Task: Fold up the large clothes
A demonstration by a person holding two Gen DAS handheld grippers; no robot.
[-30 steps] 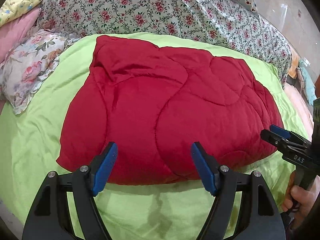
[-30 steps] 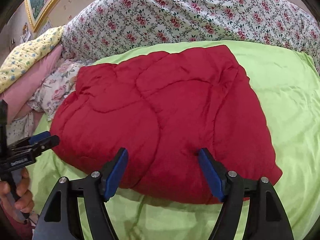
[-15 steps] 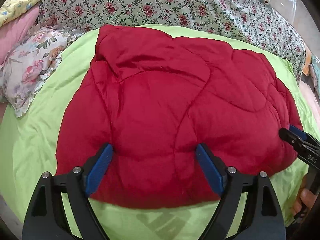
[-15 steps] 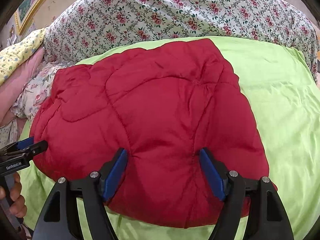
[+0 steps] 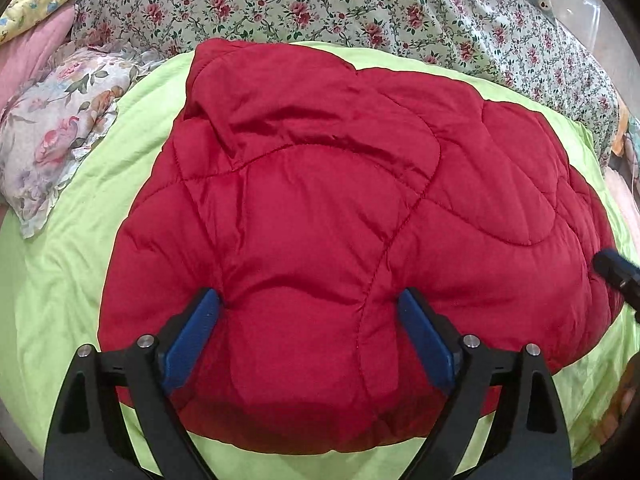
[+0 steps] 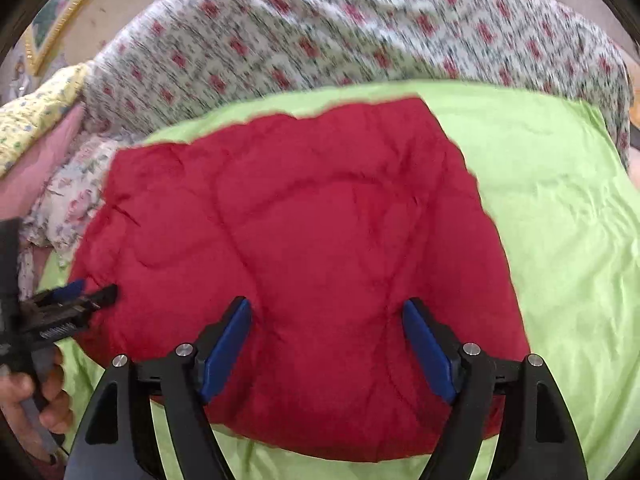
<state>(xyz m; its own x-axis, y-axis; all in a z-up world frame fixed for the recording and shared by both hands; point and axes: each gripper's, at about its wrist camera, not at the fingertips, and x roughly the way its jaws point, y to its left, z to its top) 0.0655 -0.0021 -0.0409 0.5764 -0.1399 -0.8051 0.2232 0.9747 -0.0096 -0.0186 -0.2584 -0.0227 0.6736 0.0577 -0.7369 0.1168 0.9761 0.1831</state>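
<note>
Folded red quilted comforter (image 5: 340, 216) lying on lime green sheet (image 5: 68, 248), left gripper (image 5: 310, 312) spread wide with pads pressing into its near edge, right gripper (image 6: 326, 320) likewise wide apart on comforter, floral pillow (image 5: 52, 128) beside, rose-print bedding (image 5: 360, 4) behind

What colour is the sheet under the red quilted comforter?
Lime green sheet, plain with no pattern; clearest in the left wrist view, around the comforter.
</note>
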